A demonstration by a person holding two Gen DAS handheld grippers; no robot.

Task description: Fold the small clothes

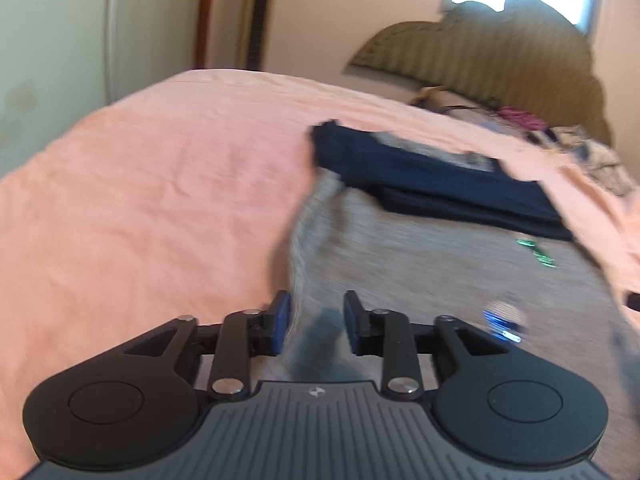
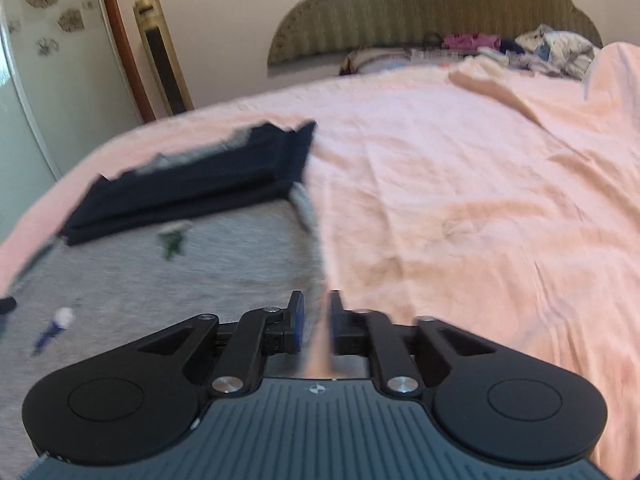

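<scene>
Left gripper [image 1: 316, 320] at the left edge of a grey garment [image 1: 440, 280] spread on a pink bedsheet [image 1: 160, 168]; jaws partly spread, the cloth's edge lying between the pads, contact too blurred to tell. Right gripper [image 2: 318, 320] at the same garment's [image 2: 160, 272] right edge; jaws narrow, a ridge of fabric rising between them, a pinch not confirmed. Beyond both grippers, a folded dark navy garment [image 1: 460, 184] lies touching the grey one's far end.
</scene>
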